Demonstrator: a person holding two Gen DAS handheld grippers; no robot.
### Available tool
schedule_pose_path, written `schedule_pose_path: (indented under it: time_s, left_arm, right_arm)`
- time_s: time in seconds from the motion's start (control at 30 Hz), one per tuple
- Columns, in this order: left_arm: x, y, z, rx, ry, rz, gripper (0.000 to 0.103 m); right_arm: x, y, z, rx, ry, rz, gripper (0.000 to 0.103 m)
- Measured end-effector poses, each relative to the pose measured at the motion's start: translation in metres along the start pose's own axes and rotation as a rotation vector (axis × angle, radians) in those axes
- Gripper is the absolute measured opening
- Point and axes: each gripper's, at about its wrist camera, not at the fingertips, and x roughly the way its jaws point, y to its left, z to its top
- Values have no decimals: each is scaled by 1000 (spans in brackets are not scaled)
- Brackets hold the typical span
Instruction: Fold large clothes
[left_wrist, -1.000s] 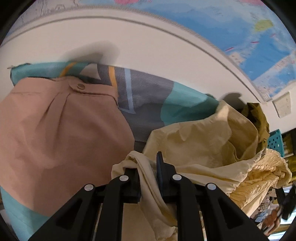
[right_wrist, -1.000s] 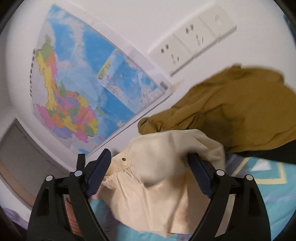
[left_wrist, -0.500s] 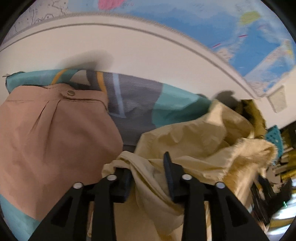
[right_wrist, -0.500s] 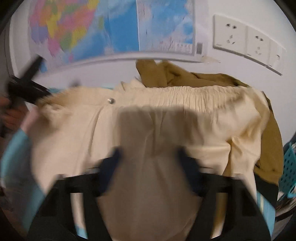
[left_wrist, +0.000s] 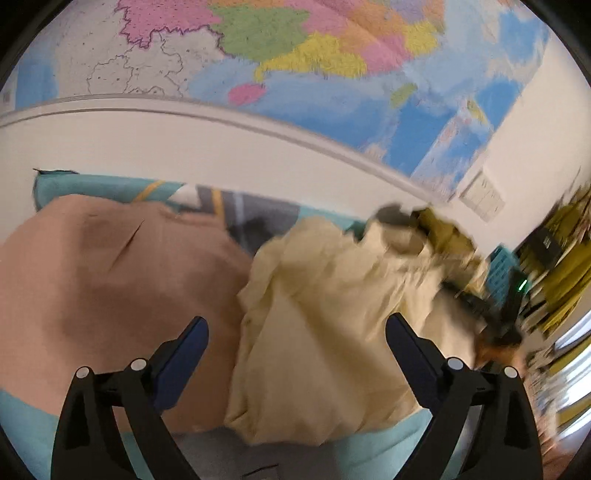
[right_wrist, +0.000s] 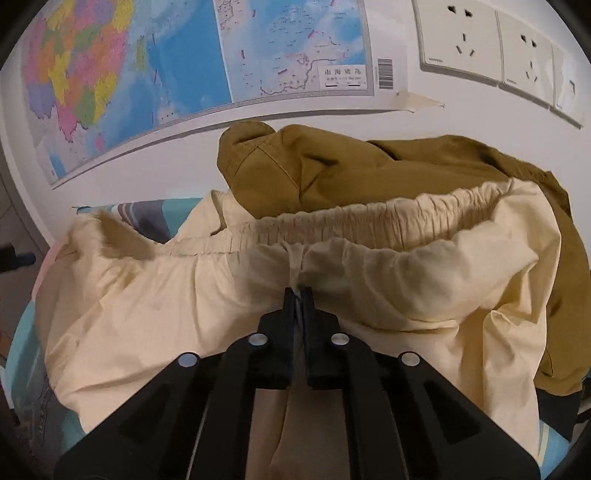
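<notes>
Cream trousers (right_wrist: 369, 266) with an elastic waistband lie crumpled on a teal patterned bed cover (right_wrist: 147, 214). My right gripper (right_wrist: 298, 291) pinches a fold of cream cloth just below the waistband; its jaws are easing slightly apart with the cloth still pressed between them. In the left wrist view the cream trousers (left_wrist: 332, 314) lie ahead of my left gripper (left_wrist: 295, 319), whose jaws are opening wide and do not touch the cloth. A tan garment (left_wrist: 110, 277) lies flat to the left of them.
An olive garment (right_wrist: 369, 173) is heaped against the wall behind the cream waistband. A wall map (left_wrist: 295, 55) and sockets (right_wrist: 461, 44) hang above the bed. A blue basket (left_wrist: 500, 266) and blurred clutter stand at the far right.
My left gripper has opened, let go of the cream cloth and pulled back. My right gripper has swung down from open and shut on the cream trousers below the waistband.
</notes>
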Motion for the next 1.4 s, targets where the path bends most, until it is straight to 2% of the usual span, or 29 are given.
schedule_pose_path:
  time_s: [0.03,0.07,0.1,0.17,0.23,0.3,0.43,0.47,0.5,0.53,0.57,0.6,0.63,0.73,0.77,0.83,0.9,0.97,1.0,1.03,1.07,1.1,1.13,1.17,1.23,1.27,1.3,1.33,1.4]
  left_arm:
    - [3,-3,-5,33,6,36,93]
    - [9,-8,-13,80,21,75,94]
    - [14,-11,-21,106,39,89,94]
    - [23,-15,-34,145,72,97,94]
    - [34,-20,-47,180,98,95,95]
    - [42,-21,-54,194,115,84,95]
    - [58,-24,-63,214,109,100,95]
    - [60,-27,-64,217,106,111,86]
    - [63,-30,-64,217,102,124,80]
    - [66,-34,-65,203,104,134,62]
    - [68,-37,-64,198,113,139,48]
    - [68,-42,-64,200,120,152,41]
    - [64,-46,-66,199,119,160,33]
    - [28,-50,-67,117,107,61,25]
    - [15,-48,-67,90,100,19,19]
    - [-16,-41,-72,18,90,-88,18]
    - [-24,-39,-82,-8,101,-119,19]
    - [-17,-28,-100,-50,158,-124,20]
    - [-3,-19,-112,-84,217,-121,21]
    - [8,-13,-120,-107,259,-112,28]
    - [17,-10,-125,-121,288,-89,43]
    - [21,-6,-126,-132,296,-64,50]
    - [21,-4,-124,-138,280,-54,56]
    - [18,-4,-121,-139,261,-42,58]
    - [6,-16,-112,-86,221,4,61]
    - [-3,-24,-107,-43,185,32,62]
    - [-13,-32,-101,-4,138,60,66]
    - [-26,-43,-94,46,80,80,77]
    - [-39,-64,-79,137,5,73,80]
  right_arm:
    - [-11,-2,-2,6,-22,27,26]
    - [-25,-4,-4,5,-55,35,55]
    - [-48,-8,-10,-4,-110,22,71]
    - [-85,-21,-26,-11,-173,7,80]
    - [-104,-37,-41,14,-175,-33,86]
    - [-116,-62,-69,56,-126,-72,92]
    - [-106,-99,-117,150,-2,-33,92]
    - [-103,-103,-121,157,1,-9,91]
    - [-96,-106,-123,171,-5,30,81]
    - [-92,-105,-122,175,-2,48,74]
    - [-92,-105,-121,174,-4,64,56]
    - [-97,-103,-117,173,-12,109,35]
    - [-104,-99,-114,173,-22,154,26]
    - [-157,-89,-101,122,-100,264,18]
    - [-180,-86,-97,113,-137,304,16]
    - [-211,-93,-95,120,-173,333,16]
    - [-226,-108,-99,147,-170,277,15]
    - [-215,-138,-115,252,-97,224,15]
    - [-200,-151,-127,303,-23,189,15]
    - [-185,-159,-138,333,41,151,16]
    - [-173,-164,-148,356,87,127,20]
    - [-166,-166,-154,371,98,103,25]
    - [-168,-166,-153,379,80,76,28]
    - [-172,-163,-149,379,63,58,34]
    - [-203,-151,-133,335,-58,-38,44]
    - [-211,-146,-128,317,-93,-62,54]
    - [-228,-132,-118,266,-160,-96,58]
    - [-229,-126,-114,225,-175,-96,58]
    - [-219,-95,-96,124,-170,-12,65]
